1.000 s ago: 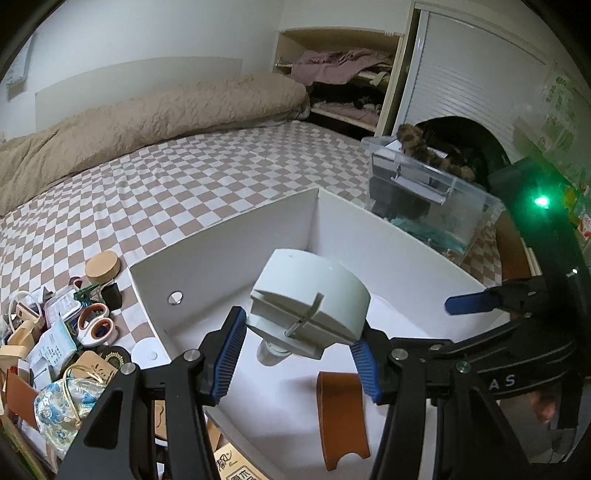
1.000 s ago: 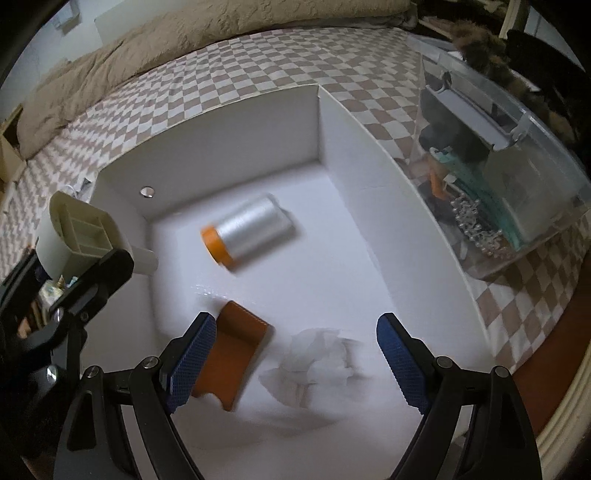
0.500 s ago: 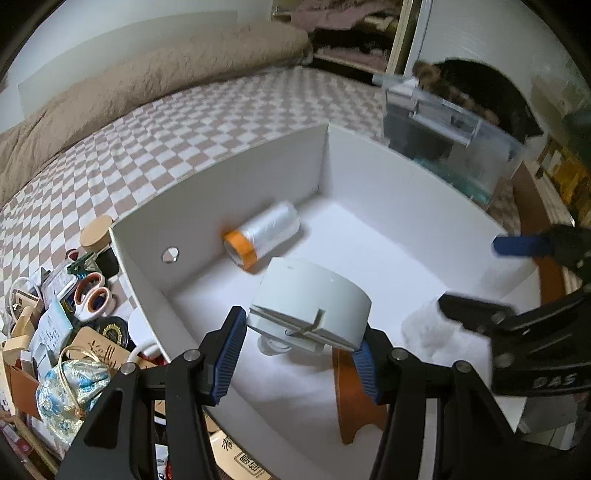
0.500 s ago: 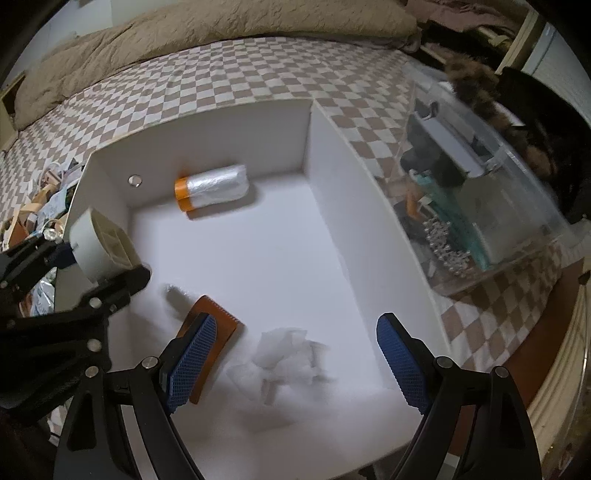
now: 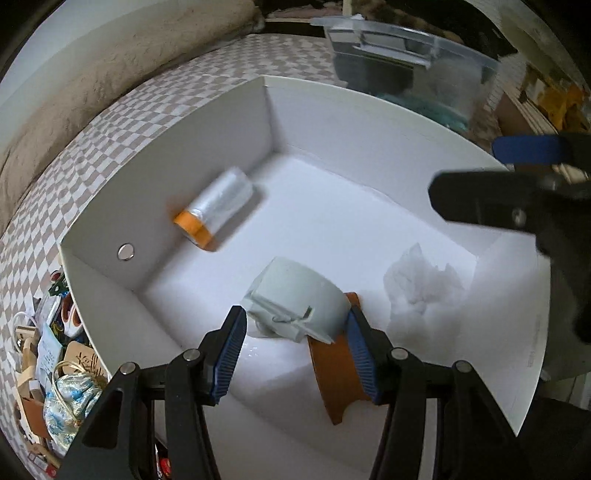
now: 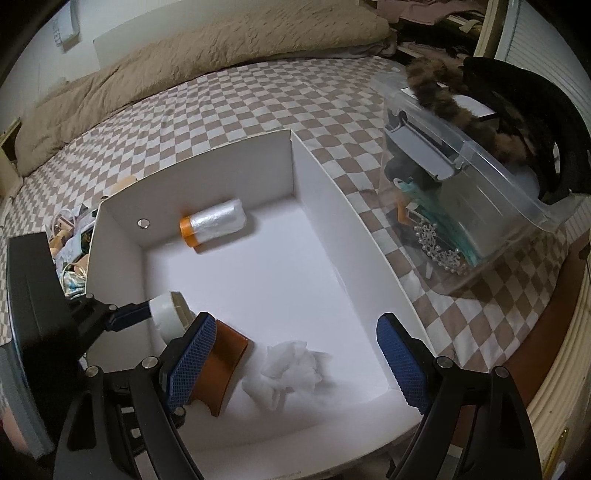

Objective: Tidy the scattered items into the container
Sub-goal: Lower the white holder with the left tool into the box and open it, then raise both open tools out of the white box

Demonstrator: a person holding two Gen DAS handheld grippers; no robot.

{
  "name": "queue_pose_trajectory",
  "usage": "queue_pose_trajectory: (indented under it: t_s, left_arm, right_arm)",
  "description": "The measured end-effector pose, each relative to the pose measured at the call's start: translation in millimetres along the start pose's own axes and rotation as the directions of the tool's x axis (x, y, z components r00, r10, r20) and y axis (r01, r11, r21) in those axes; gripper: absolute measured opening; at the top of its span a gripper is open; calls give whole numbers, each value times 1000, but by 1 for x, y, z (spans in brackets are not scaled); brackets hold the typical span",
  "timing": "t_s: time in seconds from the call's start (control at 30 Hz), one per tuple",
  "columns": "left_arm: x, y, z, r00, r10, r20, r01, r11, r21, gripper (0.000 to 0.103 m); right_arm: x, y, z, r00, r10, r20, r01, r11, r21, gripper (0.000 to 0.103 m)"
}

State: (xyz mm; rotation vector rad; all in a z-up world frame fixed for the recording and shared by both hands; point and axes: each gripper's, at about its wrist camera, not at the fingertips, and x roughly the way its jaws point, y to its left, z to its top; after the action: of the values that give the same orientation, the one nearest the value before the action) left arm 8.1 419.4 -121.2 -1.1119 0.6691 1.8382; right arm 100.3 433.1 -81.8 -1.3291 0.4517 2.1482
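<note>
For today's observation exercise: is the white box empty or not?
Not empty. The white box holds a film roll, crumpled tissue and a brown piece.

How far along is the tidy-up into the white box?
Three things already lie in the white box: an orange-ended plastic roll, a brown curved piece and crumpled tissue. The left gripper grips a pale round holder low inside the box, unreleased. The right gripper hangs open, empty. A pile of clutter beside the box remains.

place: bedroom | evidence: checkered bed [image 6: 236, 110], quilt [image 6: 207, 48], clothes shelves [image 6: 436, 18]
</note>
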Motion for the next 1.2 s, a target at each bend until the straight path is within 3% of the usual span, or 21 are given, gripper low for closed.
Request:
queue_pose_trajectory:
  t_s: [0.33,1.07,1.1,1.17,1.2]
  left_arm:
    - [-11,3,-1,998,-56,26,57,998,-40,55]
    - [-45,8,-3,989,-77,126,88,993,-81,56]
    - [-47,9,-3,989,-73,130,85,993,-86,58]
    - [-51,13,-3,988,-58,145,74,992,-104,86]
    - [-54,16,-4,986,-52,155,70,991,-115,88]
  right_arm:
    - [-1,-3,-3,1000,11,-5,-11,1000,3,89]
    - [-9,2,-5,999,53,13,-53,999,11,89]
    - [-9,2,-5,998,56,14,-56,998,12,89]
    - [-10,1,-6,998,58,16,-58,998,16,89]
    - [-10,1,-6,998,58,16,-58,998,17,89]
